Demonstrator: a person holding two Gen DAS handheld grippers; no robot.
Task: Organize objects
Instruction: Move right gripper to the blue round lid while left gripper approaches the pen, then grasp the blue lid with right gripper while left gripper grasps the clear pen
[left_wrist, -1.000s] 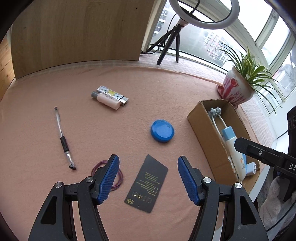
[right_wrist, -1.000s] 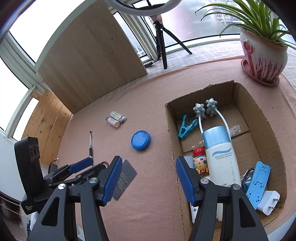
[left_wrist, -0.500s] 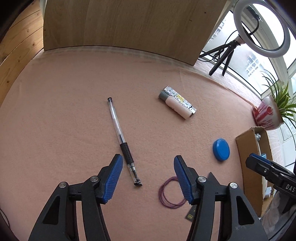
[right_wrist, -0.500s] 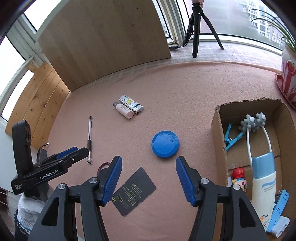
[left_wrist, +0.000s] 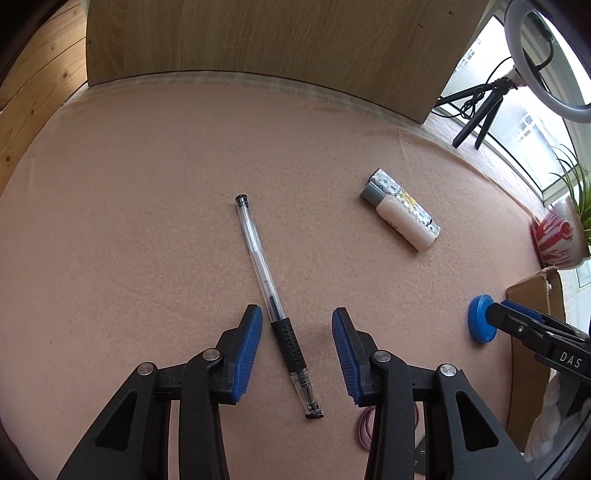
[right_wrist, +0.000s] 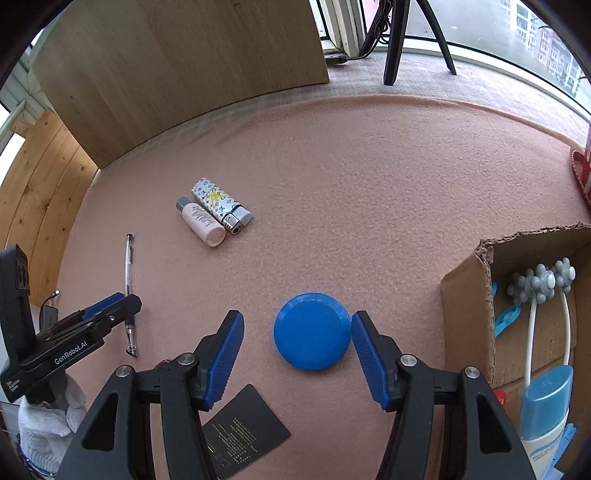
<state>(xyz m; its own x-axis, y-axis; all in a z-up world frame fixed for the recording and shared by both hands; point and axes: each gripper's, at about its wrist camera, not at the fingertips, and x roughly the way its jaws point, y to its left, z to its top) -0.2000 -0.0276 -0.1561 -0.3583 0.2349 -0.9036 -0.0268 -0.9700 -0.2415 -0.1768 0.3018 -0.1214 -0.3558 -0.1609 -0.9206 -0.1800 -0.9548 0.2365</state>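
Pink felt now carries the gel pen (left_wrist: 271, 308) between the closing, not yet touching left gripper (left_wrist: 295, 354) pads; previously a card lay there. Blue lid (right_wrist: 312, 330) is straddled by the spread right gripper (right_wrist: 297, 363); both pickups appear imminent.

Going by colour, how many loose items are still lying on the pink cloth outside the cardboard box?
Blue: 1, the round lid
Black: 1, the card
Clear with black grip: 1, the pen
Cream: 1, the small bottle
White patterned: 1, the lighter
Purple: 1, the hair band
Total: 6
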